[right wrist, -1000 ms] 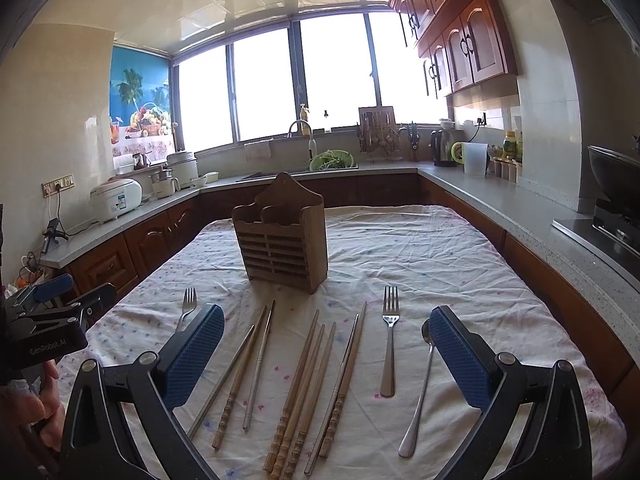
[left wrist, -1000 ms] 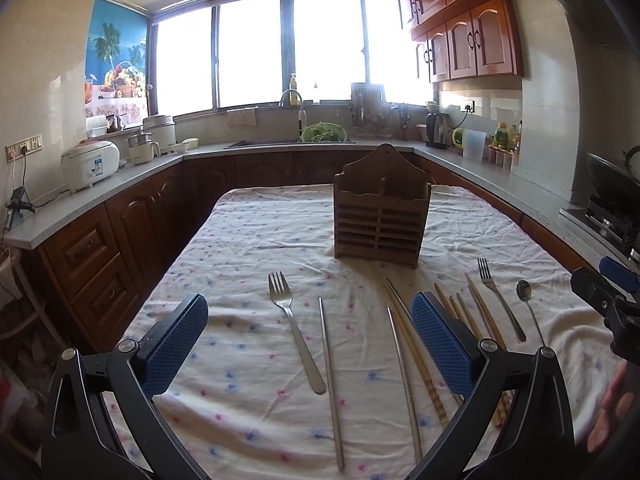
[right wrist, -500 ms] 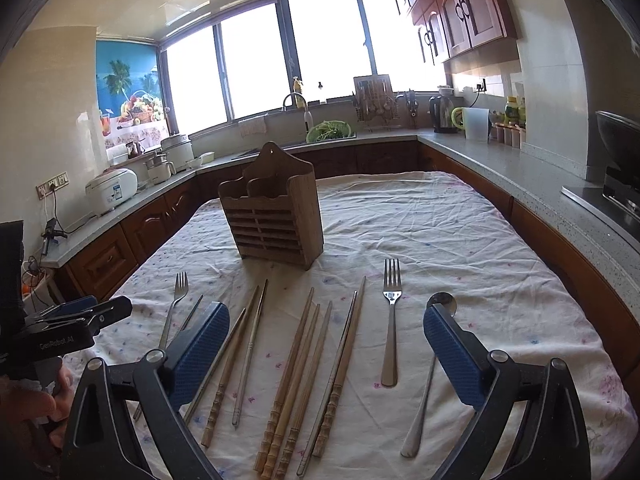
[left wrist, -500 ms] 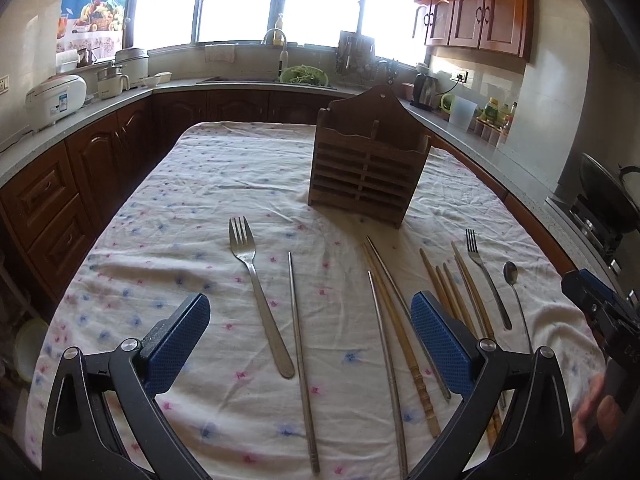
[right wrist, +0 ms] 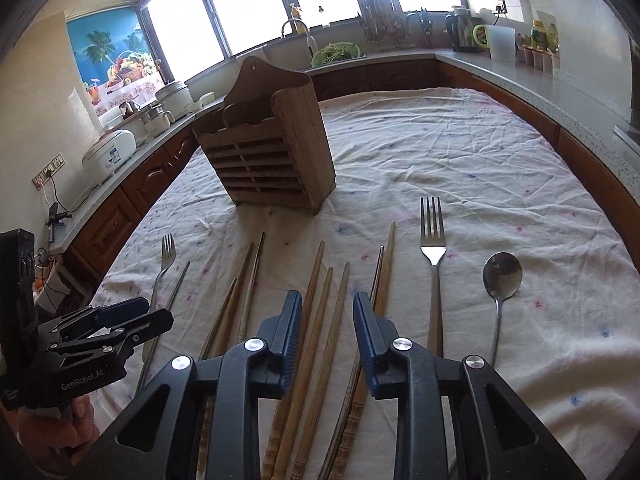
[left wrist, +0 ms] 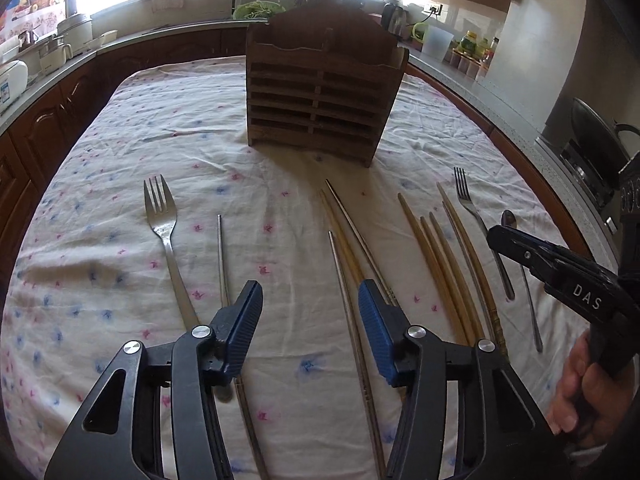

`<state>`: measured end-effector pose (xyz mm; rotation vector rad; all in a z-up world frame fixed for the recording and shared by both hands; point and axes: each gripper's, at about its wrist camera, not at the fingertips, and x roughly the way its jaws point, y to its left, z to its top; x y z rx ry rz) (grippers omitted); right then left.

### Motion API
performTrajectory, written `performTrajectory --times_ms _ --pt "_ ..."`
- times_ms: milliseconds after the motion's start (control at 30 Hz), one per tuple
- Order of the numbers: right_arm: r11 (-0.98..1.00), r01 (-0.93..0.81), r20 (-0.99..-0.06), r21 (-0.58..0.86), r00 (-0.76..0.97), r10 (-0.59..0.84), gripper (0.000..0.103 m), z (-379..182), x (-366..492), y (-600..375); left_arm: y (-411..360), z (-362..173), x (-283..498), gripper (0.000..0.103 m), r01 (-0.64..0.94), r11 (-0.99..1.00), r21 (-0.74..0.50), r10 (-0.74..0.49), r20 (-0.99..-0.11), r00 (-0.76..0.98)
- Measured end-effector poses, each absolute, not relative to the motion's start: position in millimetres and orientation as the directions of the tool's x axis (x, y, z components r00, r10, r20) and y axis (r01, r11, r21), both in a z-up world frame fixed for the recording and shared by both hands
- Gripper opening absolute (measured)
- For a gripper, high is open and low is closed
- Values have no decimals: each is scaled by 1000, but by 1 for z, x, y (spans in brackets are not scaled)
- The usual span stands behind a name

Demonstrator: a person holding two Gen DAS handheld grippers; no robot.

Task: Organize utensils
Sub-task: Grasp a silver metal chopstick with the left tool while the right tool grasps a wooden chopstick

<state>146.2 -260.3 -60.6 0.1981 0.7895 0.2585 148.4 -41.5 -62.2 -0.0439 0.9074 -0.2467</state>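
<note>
A wooden utensil holder [left wrist: 324, 92] stands upright mid-table; it also shows in the right wrist view [right wrist: 272, 152]. Utensils lie in a row on the cloth: a fork [left wrist: 166, 232], a steel chopstick [left wrist: 222, 256], mixed chopsticks [left wrist: 352, 240], wooden chopsticks [left wrist: 440, 256], a second fork [right wrist: 434, 264] and a spoon [right wrist: 500, 280]. My left gripper [left wrist: 310, 320] is partly open and empty, low over bare cloth between the steel chopstick and the mixed chopsticks. My right gripper [right wrist: 326, 328] is partly open and empty, over the wooden chopsticks [right wrist: 324, 312].
The table carries a white flowered cloth [right wrist: 480, 168]. Wooden kitchen counters ring the table, with a rice cooker [right wrist: 110, 152] on the left and a kettle and jars [right wrist: 500, 40] on the right. A stove with a pan [left wrist: 592, 140] is at the far right.
Both grippers have tilted down and moved closer to the utensils. Both sets of jaws have narrowed from wide open to partly open. Nothing has been picked up.
</note>
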Motion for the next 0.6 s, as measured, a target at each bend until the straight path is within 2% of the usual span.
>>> performTrajectory --times_ms 67,167,300,400,600 --pt "948 -153 -696 278 649 309 25 -68 158 -258 -47 -67 156 46 207 968 -139 -234 -788 569" --pt "949 -144 -728 279 613 307 19 -79 175 -255 -54 -75 167 42 232 963 -140 -246 -810 533" --pt "957 -134 -769 258 570 288 15 -93 192 -252 -61 -90 180 31 242 962 -127 -233 -843 485" --pt "962 -137 -781 237 562 272 10 -98 198 -251 -65 -89 185 31 259 960 -107 -226 -843 488" --pt "960 -156 -789 234 547 281 10 -98 210 -252 -79 -91 196 31 309 951 -33 -188 -853 488"
